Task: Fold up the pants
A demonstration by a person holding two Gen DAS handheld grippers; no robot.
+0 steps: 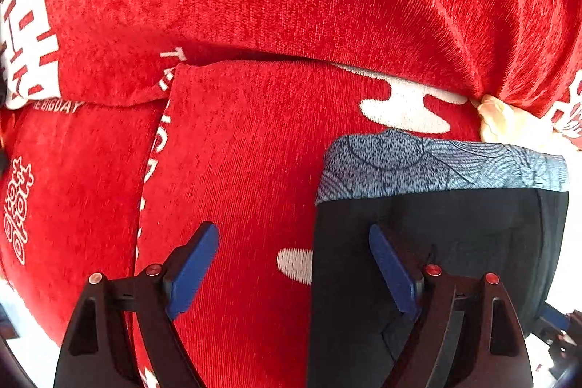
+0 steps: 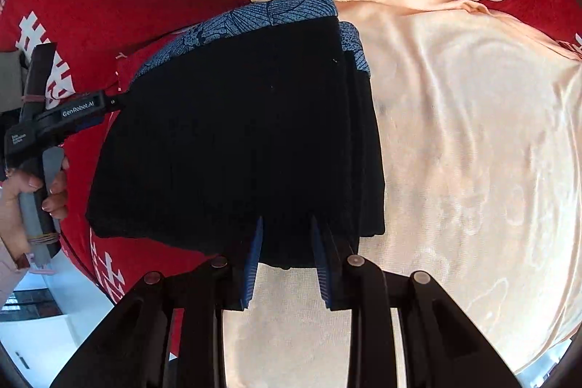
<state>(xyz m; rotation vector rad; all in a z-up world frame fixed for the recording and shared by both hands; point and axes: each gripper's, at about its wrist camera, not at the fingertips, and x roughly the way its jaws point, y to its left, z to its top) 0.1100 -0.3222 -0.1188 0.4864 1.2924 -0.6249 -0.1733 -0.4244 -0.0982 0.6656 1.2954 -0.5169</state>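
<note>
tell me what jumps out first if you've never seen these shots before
The bright red cover with white printed characters fills both views. On it lies a folded stack of black pants with a blue patterned waistband, partly over a pale peach cloth. The right gripper pinches the near edge of the stack, while the left gripper stands open at its side.

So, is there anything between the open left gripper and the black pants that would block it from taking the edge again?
Nothing visible blocks it. The left gripper is open over the red blanket, with one finger already above the edge of the black pants. The right gripper is shut on the pants' other side.
</note>
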